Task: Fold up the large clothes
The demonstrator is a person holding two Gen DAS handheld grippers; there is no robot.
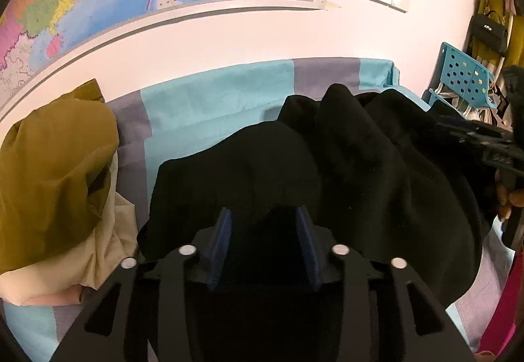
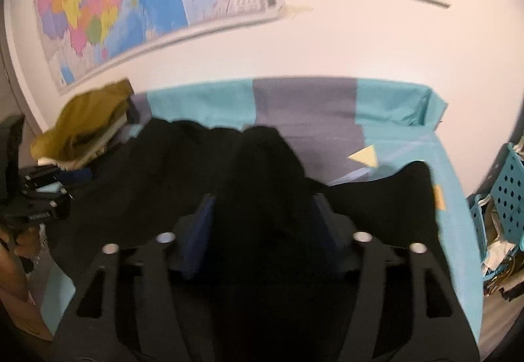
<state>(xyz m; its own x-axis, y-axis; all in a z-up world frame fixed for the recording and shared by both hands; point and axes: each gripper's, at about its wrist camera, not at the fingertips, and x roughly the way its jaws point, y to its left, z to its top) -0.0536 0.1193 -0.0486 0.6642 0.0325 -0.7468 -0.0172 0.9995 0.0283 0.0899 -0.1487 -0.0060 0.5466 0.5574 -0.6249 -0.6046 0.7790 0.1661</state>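
A: Left gripper (image 1: 263,224): standing partly apart, black garment (image 1: 360,165) bunching between the blue pads (image 1: 222,231). Gripping or only straddling: cannot tell, cloth too dark.

B: Right gripper (image 2: 262,211): standing wider, a ridge of the same black cloth rising between the pads. Pressing on it? Cannot tell either; view blurring.

A: Moving outward. Garment lying rumpled across the teal and grey bedsheet (image 1: 213,100), heaped near the middle, one flap reaching toward the far edge.

B: No clean fold showing. Probably early: spreading, squaring and folding all left.

A: Olive and beige clothes (image 1: 55,165) piling beside it, against the wall (image 1: 229,38).
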